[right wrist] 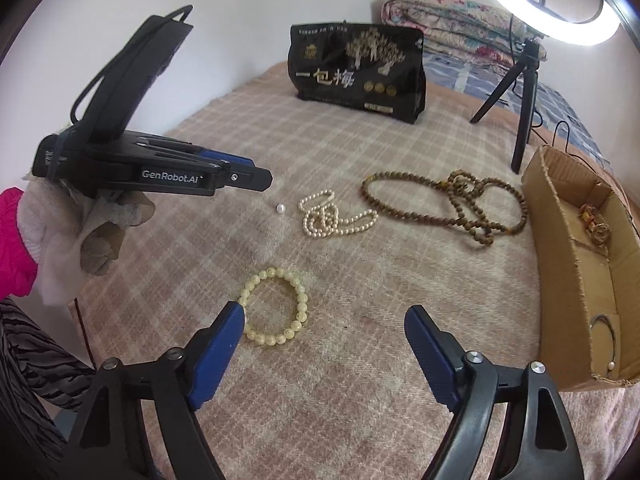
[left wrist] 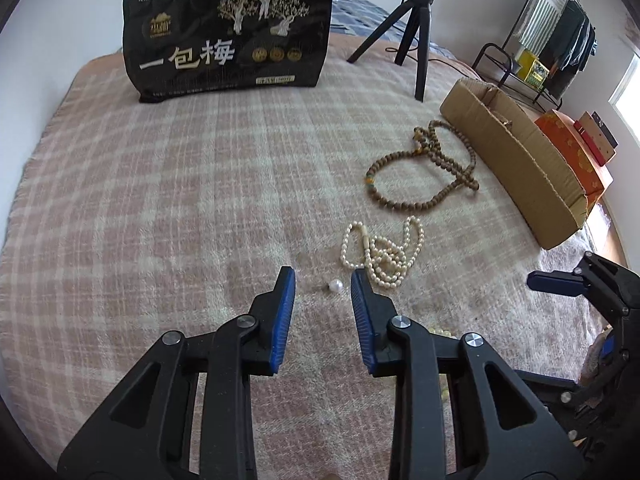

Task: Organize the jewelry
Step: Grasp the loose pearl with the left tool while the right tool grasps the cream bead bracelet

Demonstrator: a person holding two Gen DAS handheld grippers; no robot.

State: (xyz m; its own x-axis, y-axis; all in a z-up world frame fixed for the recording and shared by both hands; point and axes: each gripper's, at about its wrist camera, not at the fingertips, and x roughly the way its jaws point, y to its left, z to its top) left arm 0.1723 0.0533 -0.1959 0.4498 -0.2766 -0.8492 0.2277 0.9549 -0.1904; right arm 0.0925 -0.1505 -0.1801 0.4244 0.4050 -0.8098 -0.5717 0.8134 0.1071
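A single white pearl (left wrist: 335,286) lies on the plaid blanket just ahead of my open left gripper (left wrist: 322,280), between its fingertips; it also shows in the right wrist view (right wrist: 281,208). A white pearl necklace (left wrist: 382,254) (right wrist: 330,216) lies heaped to its right. A brown bead necklace (left wrist: 428,168) (right wrist: 452,204) lies beyond. A pale yellow bead bracelet (right wrist: 276,306) lies just ahead of my open, empty right gripper (right wrist: 324,318), beside its left finger. The cardboard box (left wrist: 516,160) (right wrist: 560,280) on the right holds a few small jewelry pieces. My left gripper shows in the right wrist view (right wrist: 256,174).
A black snack bag (left wrist: 228,36) (right wrist: 360,68) stands at the back of the bed. A ring-light tripod (left wrist: 412,36) (right wrist: 520,92) stands back right. An orange box (left wrist: 576,152) lies behind the cardboard box. Folded quilts (right wrist: 460,20) sit at the far end.
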